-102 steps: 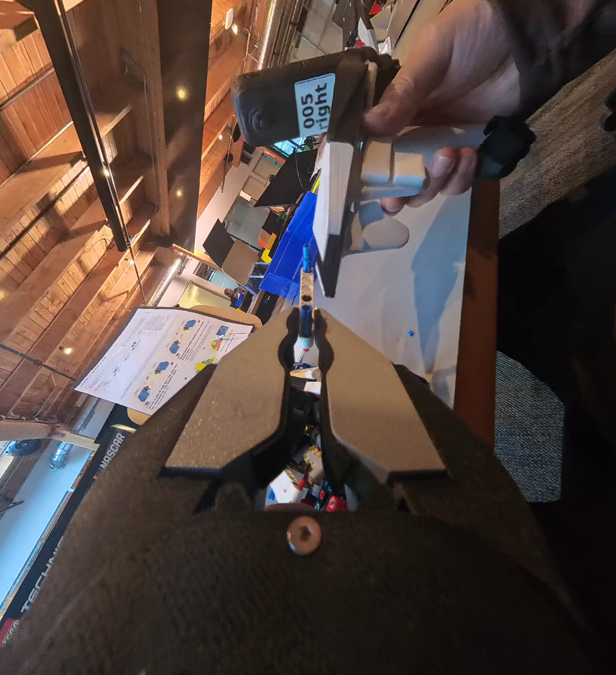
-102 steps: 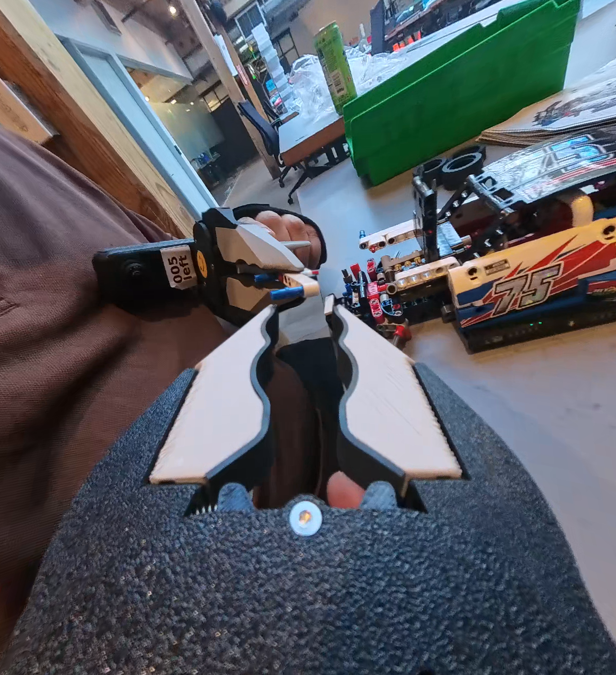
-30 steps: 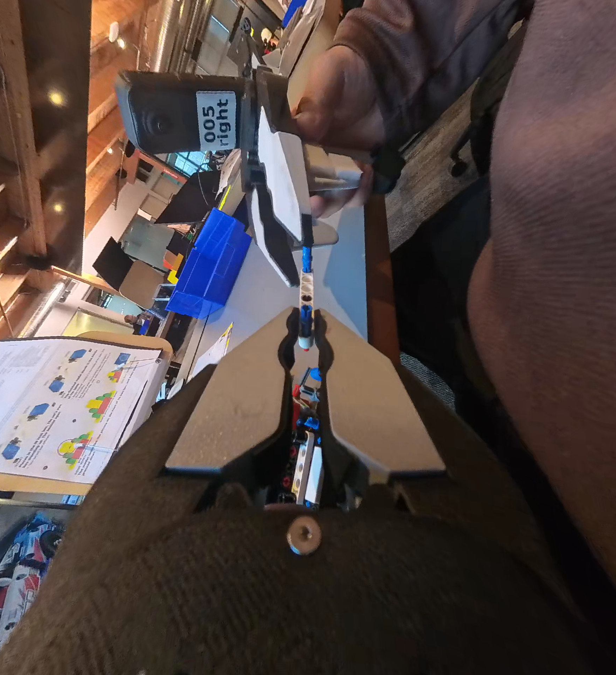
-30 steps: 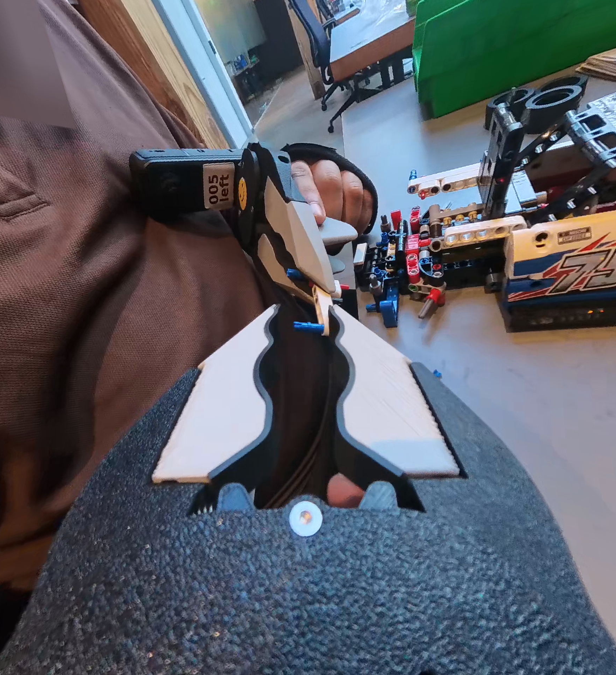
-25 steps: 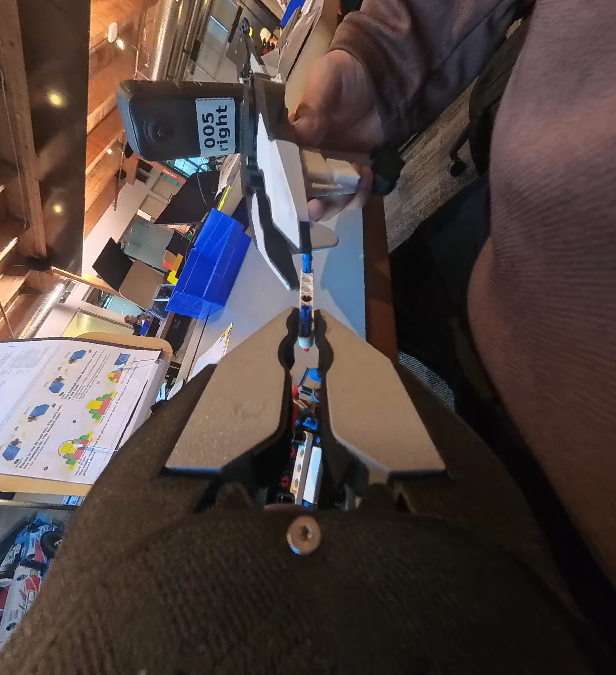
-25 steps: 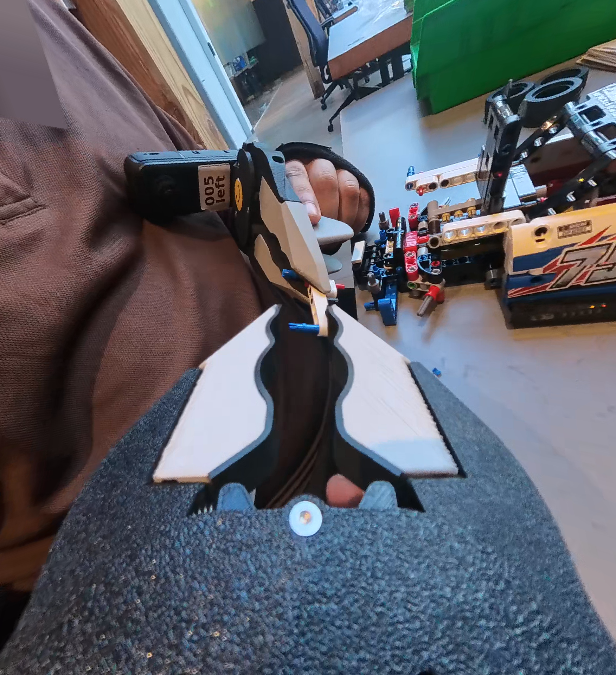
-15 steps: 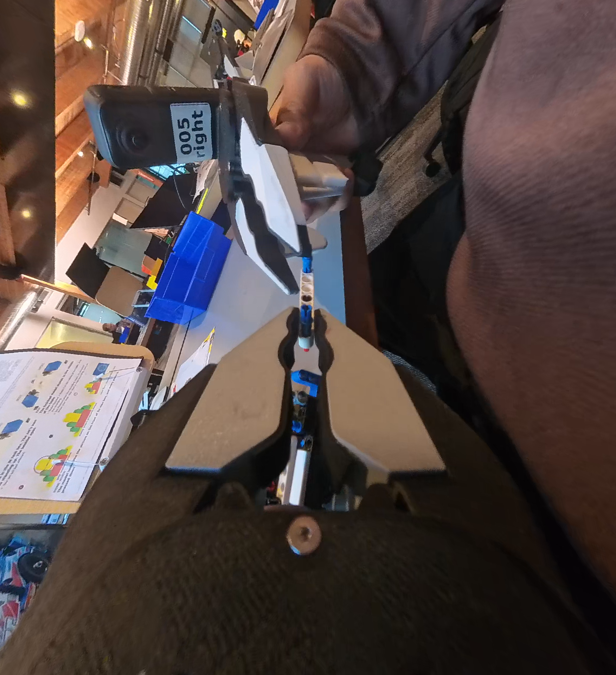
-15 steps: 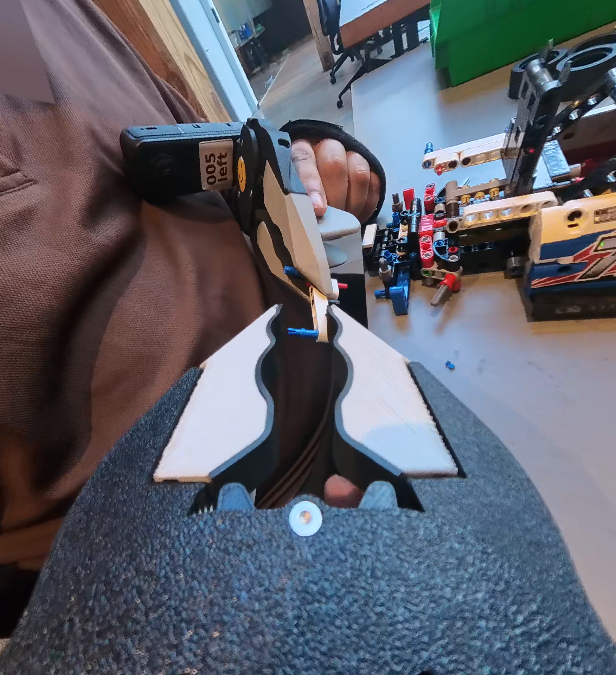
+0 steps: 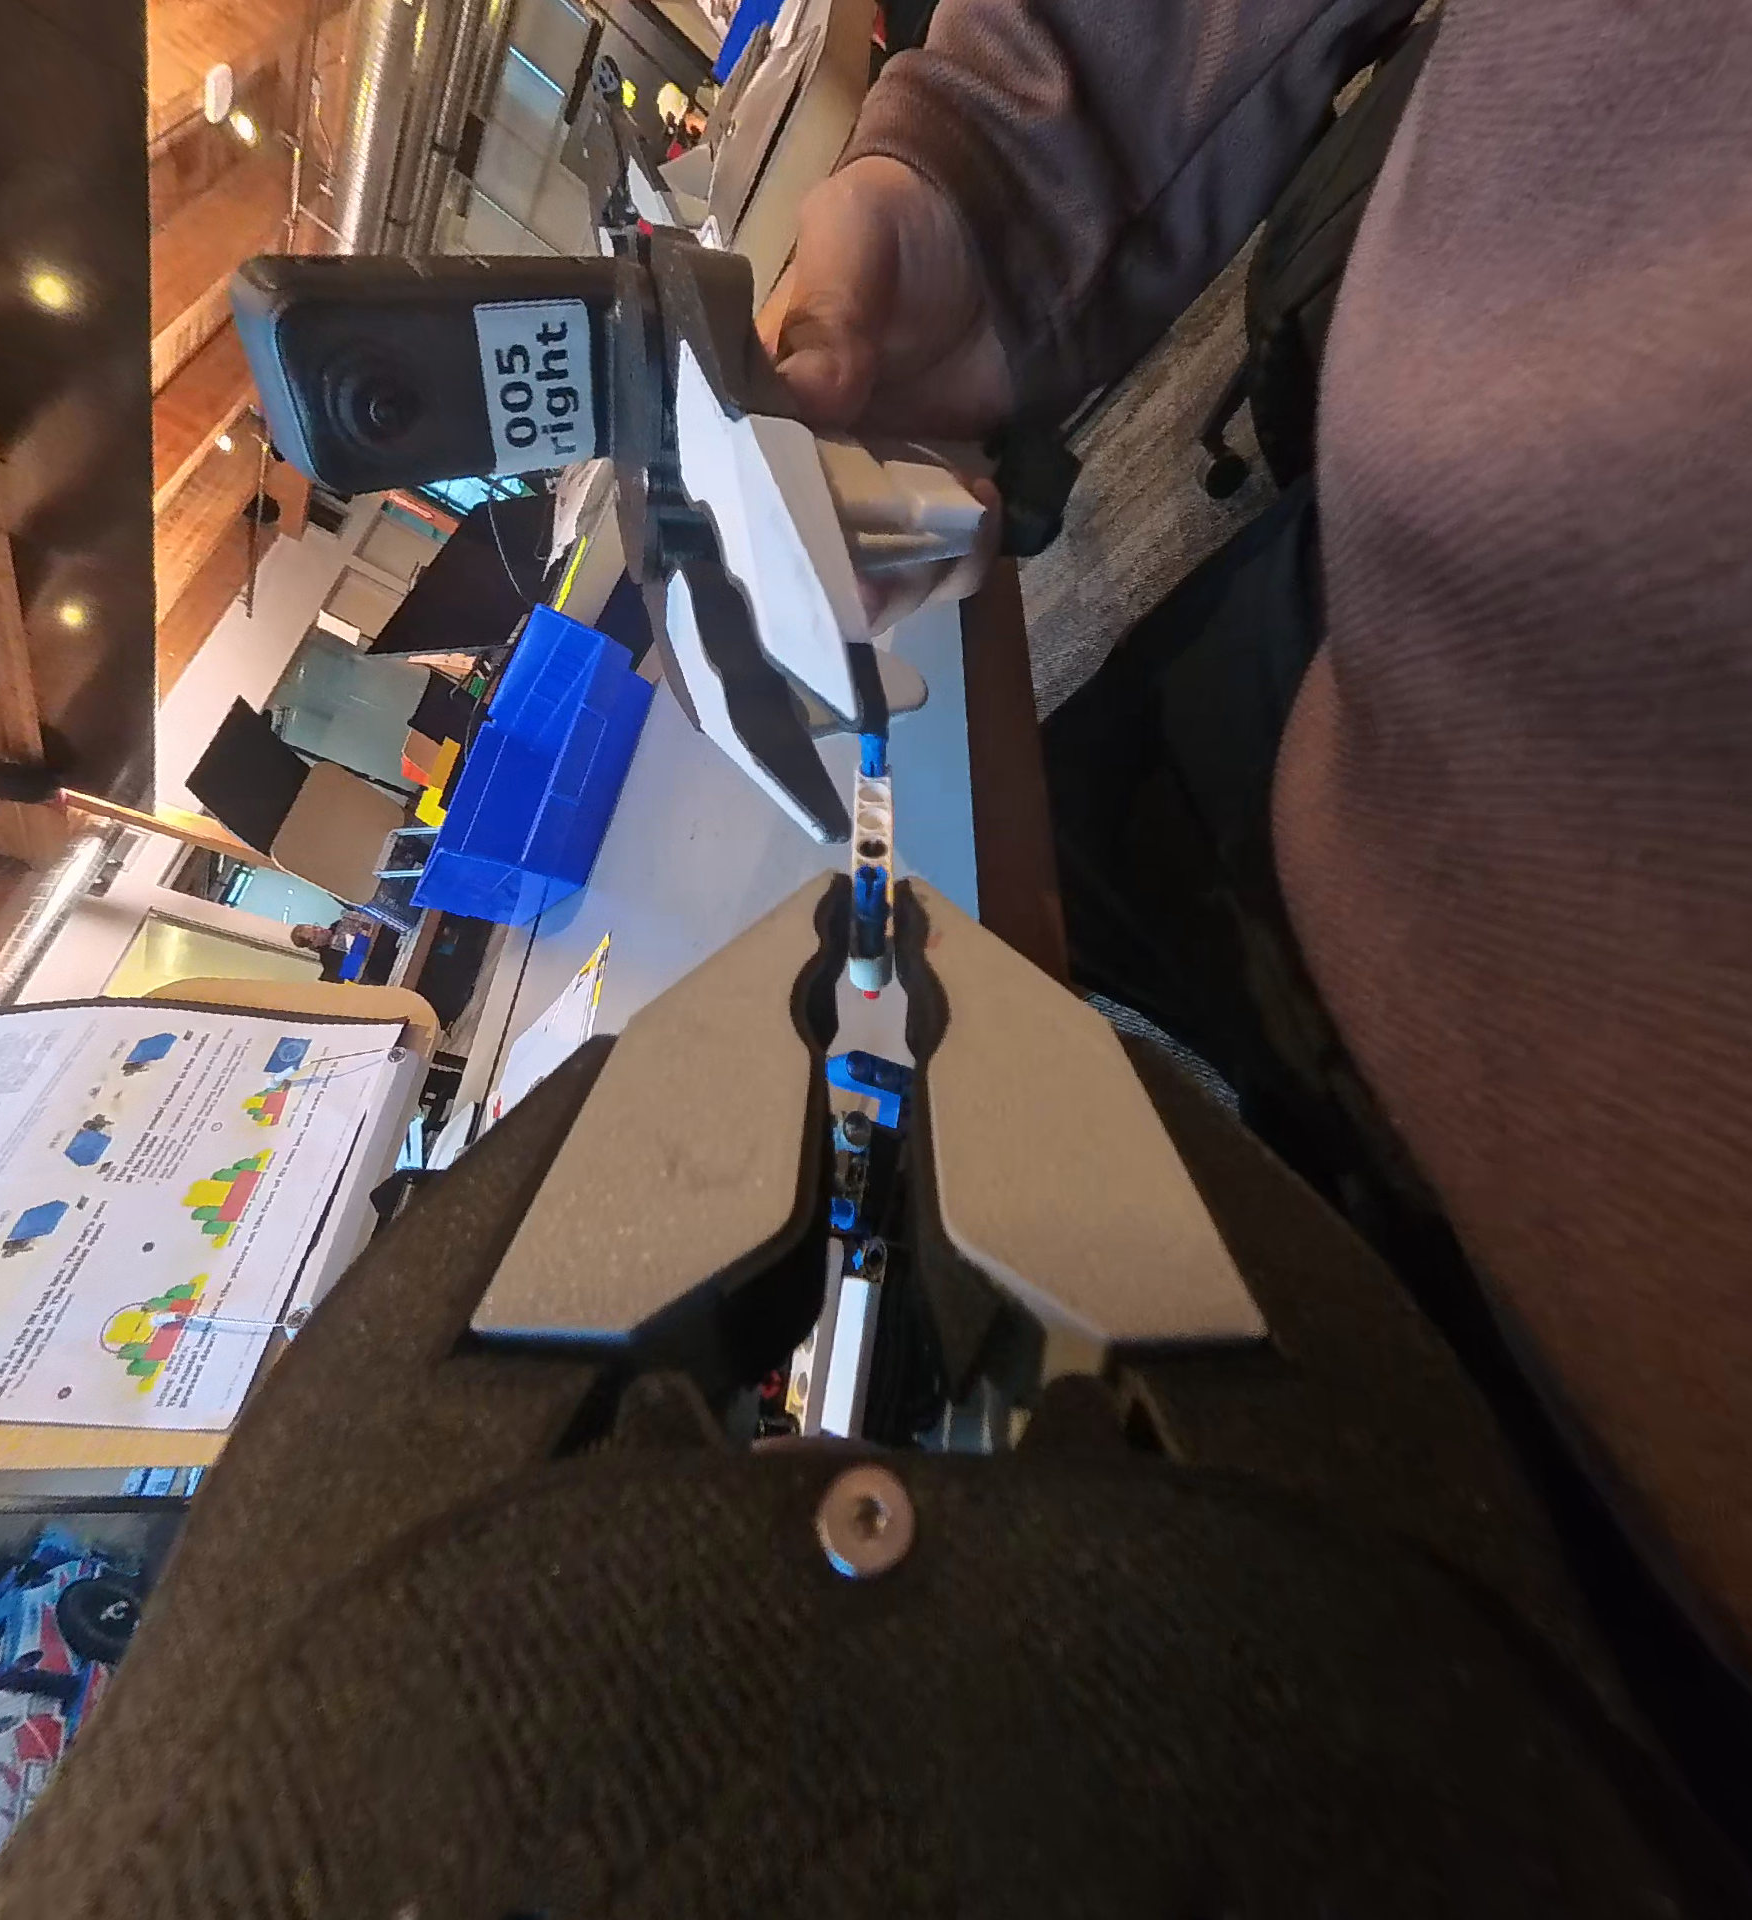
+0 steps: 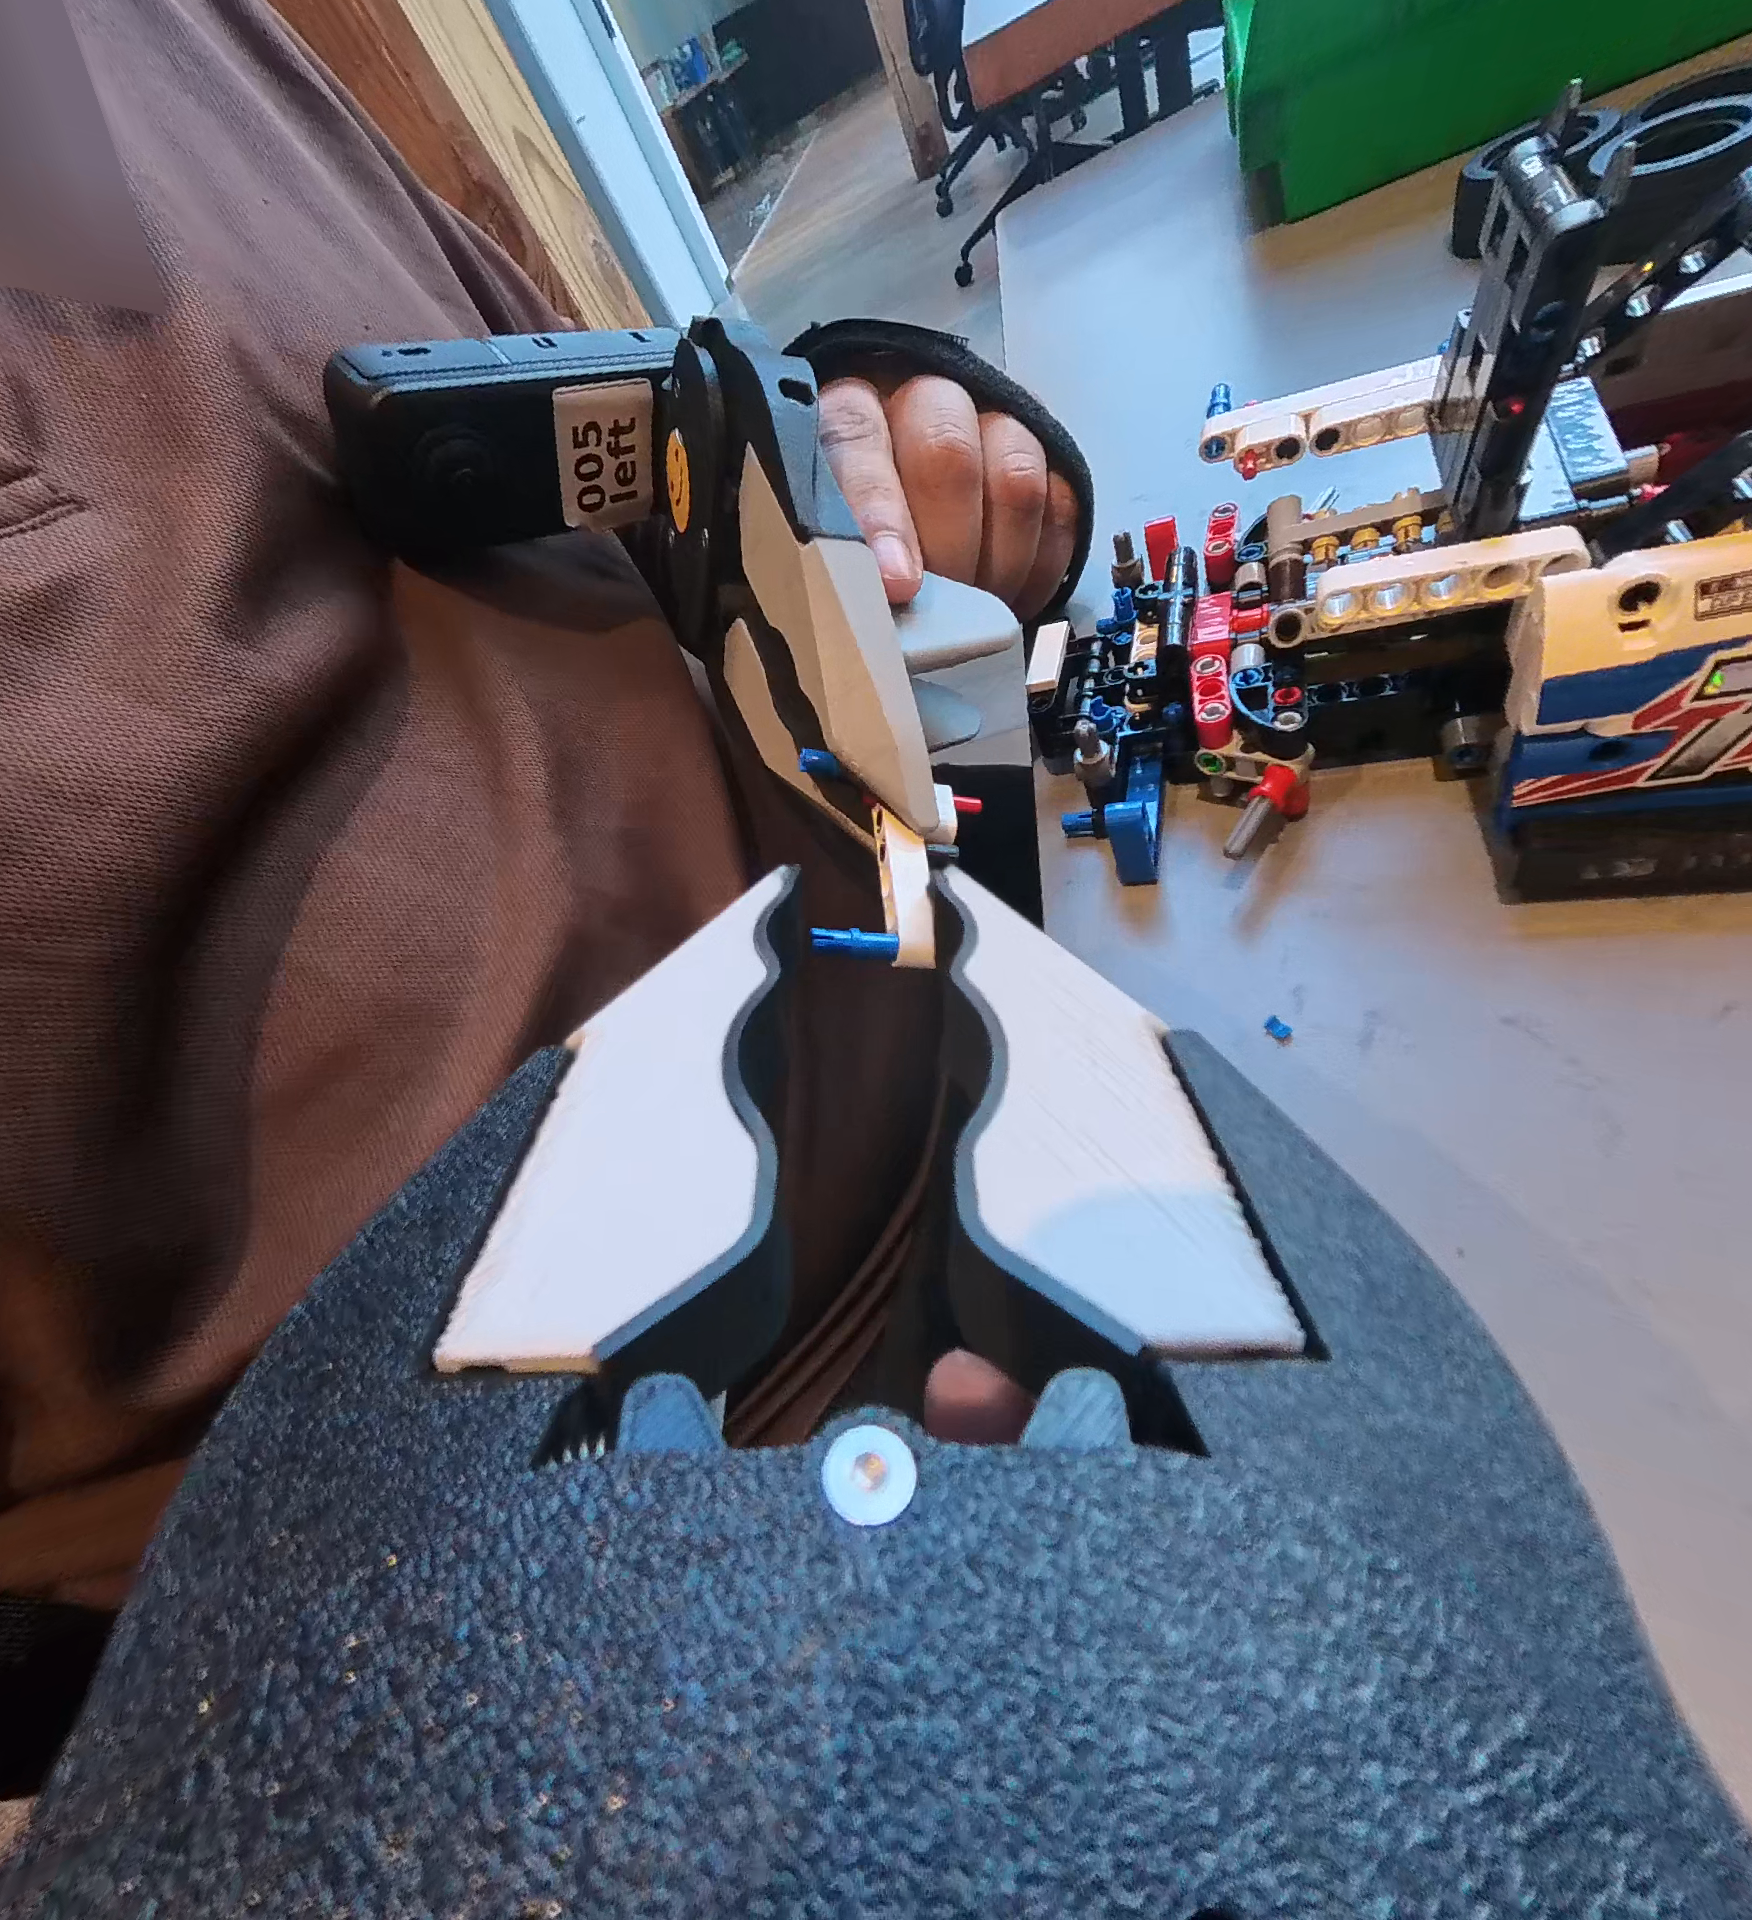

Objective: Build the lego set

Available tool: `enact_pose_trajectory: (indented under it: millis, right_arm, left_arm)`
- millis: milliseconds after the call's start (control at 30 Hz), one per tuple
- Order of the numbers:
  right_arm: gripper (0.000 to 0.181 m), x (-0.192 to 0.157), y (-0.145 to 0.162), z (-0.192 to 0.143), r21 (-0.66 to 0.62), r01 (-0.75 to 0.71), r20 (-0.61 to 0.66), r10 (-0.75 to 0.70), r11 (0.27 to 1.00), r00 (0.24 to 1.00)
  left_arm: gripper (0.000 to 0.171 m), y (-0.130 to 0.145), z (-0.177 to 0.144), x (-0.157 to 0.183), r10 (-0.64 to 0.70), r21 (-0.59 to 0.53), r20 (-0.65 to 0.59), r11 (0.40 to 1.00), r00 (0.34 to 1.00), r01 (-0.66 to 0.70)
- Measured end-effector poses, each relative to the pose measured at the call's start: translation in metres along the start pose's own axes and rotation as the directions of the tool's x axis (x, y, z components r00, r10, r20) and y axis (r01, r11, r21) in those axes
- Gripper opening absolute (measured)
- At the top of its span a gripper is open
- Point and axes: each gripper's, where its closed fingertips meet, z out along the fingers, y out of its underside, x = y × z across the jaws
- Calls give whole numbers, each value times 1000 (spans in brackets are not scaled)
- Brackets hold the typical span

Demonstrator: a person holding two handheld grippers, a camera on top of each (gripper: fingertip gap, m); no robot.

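Right wrist view: white beam sits between the right claw tips.

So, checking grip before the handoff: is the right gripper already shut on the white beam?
No: the right gripper is open, and the white beam sits between its fingertips with a gap.

Timber ceiling; grey tabletop
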Motion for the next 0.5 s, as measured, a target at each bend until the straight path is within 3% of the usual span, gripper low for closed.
enact_pose_trajectory:
  millis: [500]
  right_arm:
    - [25,-14,28,1,-238,26,55,-13,971,998]
  left_arm:
    - [5,-10,0,20,37,30,-113,999,993,-33]
